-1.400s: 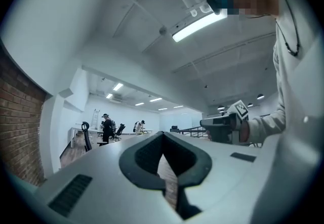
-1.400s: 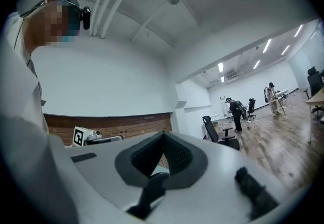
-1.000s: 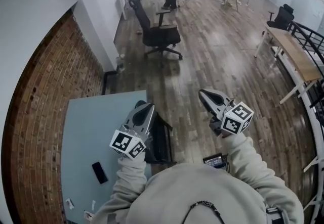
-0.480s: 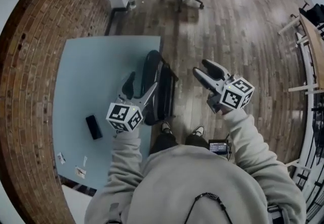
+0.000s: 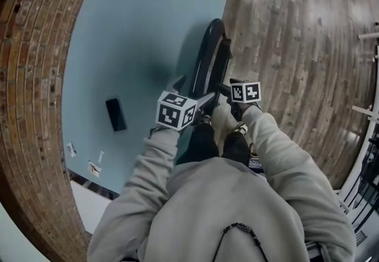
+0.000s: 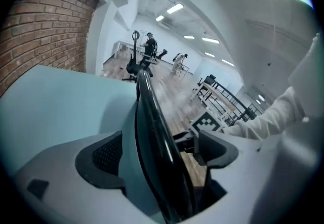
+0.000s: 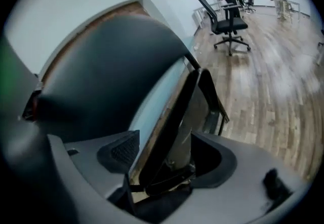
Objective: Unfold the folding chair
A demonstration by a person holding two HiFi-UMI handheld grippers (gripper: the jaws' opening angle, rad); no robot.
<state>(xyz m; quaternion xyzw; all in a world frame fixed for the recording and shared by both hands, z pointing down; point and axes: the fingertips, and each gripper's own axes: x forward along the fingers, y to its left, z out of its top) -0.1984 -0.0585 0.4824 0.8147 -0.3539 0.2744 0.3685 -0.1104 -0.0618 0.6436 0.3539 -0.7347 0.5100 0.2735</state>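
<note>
A black folding chair (image 5: 210, 57) stands folded, leaning against the right edge of the light blue table (image 5: 136, 36). My left gripper (image 5: 192, 90) is down at the chair's near end. In the left gripper view the curved black back rim (image 6: 152, 132) runs between the jaws of the left gripper (image 6: 159, 152), which have just been opening and stand apart from it. My right gripper (image 5: 228, 94) is at the chair's right side. In the right gripper view the seat panel (image 7: 172, 122) lies between the jaws of the right gripper (image 7: 167, 154), which have also just been opening.
A black phone (image 5: 115, 114) and small paper scraps (image 5: 95, 166) lie on the table. A brick wall (image 5: 29, 77) runs along the left. Wooden floor (image 5: 296, 48) spreads to the right. An office chair (image 7: 228, 20) and people stand far off.
Both grippers came down from mid-air to the folded chair, and their jaws went from shut to open around it. The head view tipped down onto the table and chair.
</note>
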